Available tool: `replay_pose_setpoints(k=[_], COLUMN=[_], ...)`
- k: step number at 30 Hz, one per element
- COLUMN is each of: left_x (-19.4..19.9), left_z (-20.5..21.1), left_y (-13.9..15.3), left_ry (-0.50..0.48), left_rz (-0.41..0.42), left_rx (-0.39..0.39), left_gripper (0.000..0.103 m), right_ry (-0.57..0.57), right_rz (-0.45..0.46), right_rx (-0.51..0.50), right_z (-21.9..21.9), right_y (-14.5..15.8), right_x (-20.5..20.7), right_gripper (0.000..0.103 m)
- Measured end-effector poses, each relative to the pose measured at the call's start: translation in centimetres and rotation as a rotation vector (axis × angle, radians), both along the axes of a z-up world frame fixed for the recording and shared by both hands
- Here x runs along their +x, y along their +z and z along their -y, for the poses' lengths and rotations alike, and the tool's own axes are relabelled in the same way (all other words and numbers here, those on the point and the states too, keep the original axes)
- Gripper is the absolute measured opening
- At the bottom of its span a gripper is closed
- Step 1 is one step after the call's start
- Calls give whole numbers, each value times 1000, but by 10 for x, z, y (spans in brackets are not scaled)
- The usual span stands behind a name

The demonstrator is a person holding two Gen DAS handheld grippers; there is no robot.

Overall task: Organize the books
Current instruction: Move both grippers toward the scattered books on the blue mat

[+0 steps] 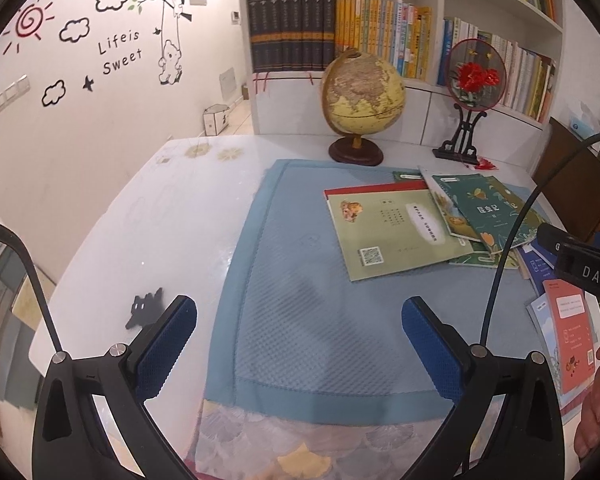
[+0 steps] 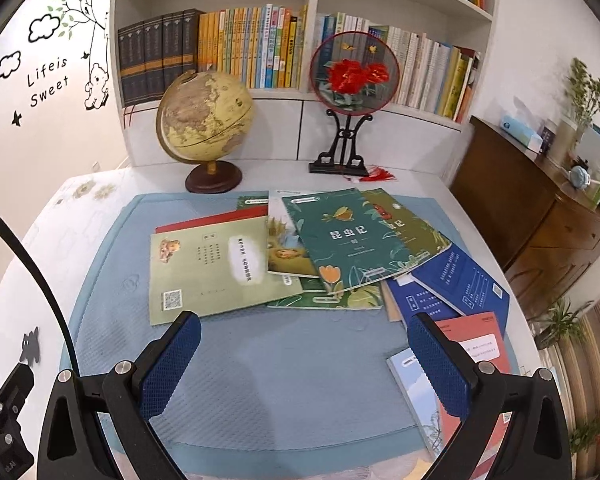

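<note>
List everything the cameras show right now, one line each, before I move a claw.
Light green book: one, back cover up, left of the pile on the mat.
Dark green book: one, on top at the pile's centre.
Navy books: two, overlapping, right of the pile.
Red-orange book: one, near right, on a pale blue book.
Blue mat: one, under the books on the white table.
Globe: one, tan, back of the table.
Round fan on black stand: one, red flowers, right of the globe.
Bookshelf: white, full of upright books, behind the table.
Left claw: open, empty, above the mat.
Right claw: open, empty, near the pile.
</note>
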State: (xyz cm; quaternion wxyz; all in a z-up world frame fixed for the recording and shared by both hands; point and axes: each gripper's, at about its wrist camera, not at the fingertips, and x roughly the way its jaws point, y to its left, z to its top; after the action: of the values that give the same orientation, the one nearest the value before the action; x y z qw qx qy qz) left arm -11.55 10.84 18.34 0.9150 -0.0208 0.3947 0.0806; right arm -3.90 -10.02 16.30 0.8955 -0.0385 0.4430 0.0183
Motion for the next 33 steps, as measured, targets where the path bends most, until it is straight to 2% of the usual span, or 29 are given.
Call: replay_pose_setpoints(k=[9,16,25,33], left_x=[-2,0,2,18], left_z=[-7,-20,-18,-9], left_y=[-4,-10,-11,-11], left_ry=[5,24,-14,-56], left_rz=[-3,-10,-7,-7], left_rx=[8,-24,-31,-54], left_gripper=[102,102,102,102], right_ry=[-19,-20,-52,-84], right_rz=[-19,-18,-37,21], right_rx=[2,-4,6,-18], right_z=[-4,-11,-7,8], right_y=[-4,-3,-7,11], right_x=[9,12,16,4], right_gripper=[103,103,103,103])
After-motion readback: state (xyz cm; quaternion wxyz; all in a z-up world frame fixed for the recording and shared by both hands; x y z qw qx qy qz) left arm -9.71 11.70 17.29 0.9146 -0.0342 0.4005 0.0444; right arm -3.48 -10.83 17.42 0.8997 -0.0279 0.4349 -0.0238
